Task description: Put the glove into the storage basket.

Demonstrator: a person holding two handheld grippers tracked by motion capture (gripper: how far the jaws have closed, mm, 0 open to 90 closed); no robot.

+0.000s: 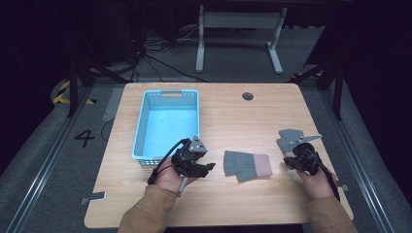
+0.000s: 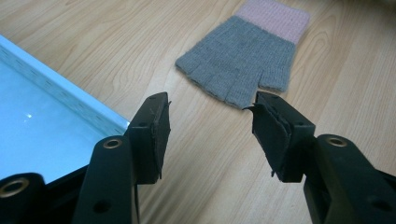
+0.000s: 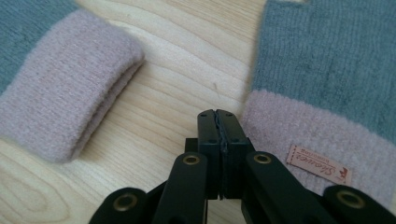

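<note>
Two grey fingerless gloves with pink cuffs lie on the wooden table. One glove lies flat between my hands, and the left gripper view has it just beyond the jaws. My left gripper is open and holds nothing, its tips short of the glove's finger ends. The second glove lies farther right, with a small label on its cuff. My right gripper is shut with nothing in it, low over bare wood between the first glove's cuff and the second's.
A light blue plastic basket stands on the left half of the table, its near corner beside my left gripper. A round cable hole sits at the table's far edge. Bare wood runs along the front and right.
</note>
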